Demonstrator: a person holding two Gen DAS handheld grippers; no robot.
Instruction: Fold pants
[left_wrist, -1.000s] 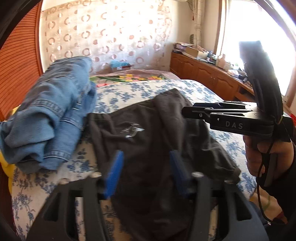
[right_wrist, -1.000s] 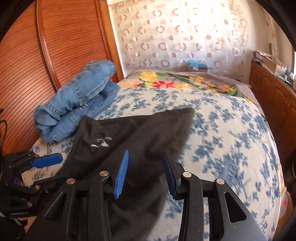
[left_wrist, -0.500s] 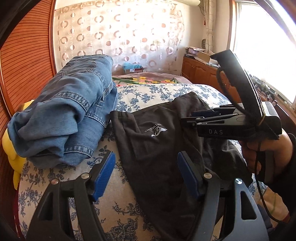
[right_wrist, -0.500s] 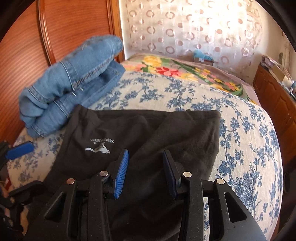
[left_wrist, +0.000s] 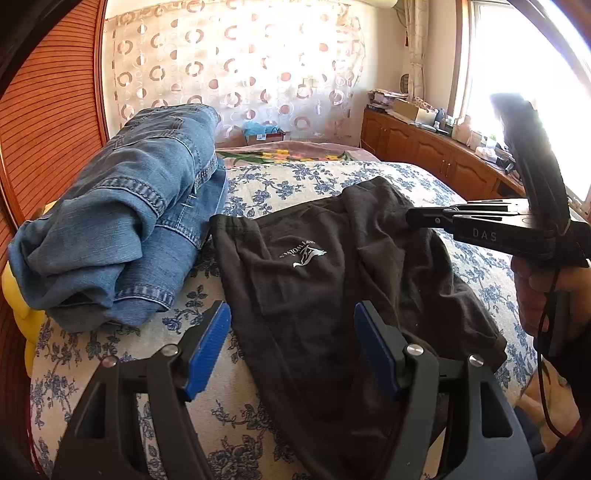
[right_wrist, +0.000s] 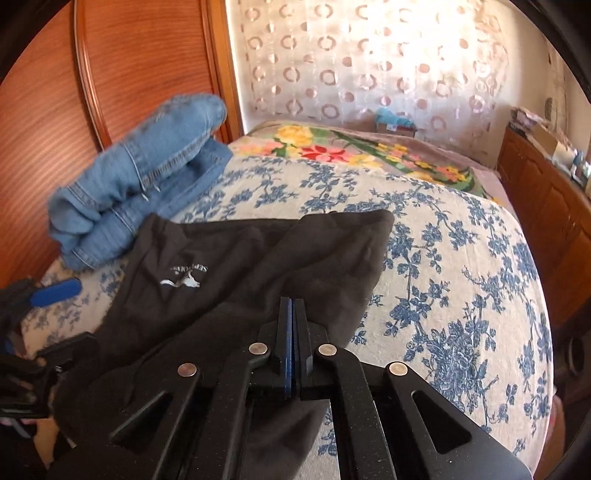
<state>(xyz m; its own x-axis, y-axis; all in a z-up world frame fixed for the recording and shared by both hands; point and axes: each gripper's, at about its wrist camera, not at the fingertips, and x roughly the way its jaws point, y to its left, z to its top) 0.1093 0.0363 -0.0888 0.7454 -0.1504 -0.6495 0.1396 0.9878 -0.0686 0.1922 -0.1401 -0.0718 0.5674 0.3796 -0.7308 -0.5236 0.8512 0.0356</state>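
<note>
A: Where are the black pants (left_wrist: 314, 280)?

B: Spread on the blue-flowered bedspread (right_wrist: 461, 266), with the white logo (left_wrist: 303, 255) facing up, just beside the folded jeans (left_wrist: 122, 218) by the wooden headboard (right_wrist: 122, 70)

A: And the left gripper (left_wrist: 291, 347)?

B: Jaws spread wide over the pants near the bed edge, gripping nothing

A: The right gripper (right_wrist: 291, 306)?

B: Its blue pads are pressed together above the pants; I cannot tell whether any cloth is pinched between them
</note>
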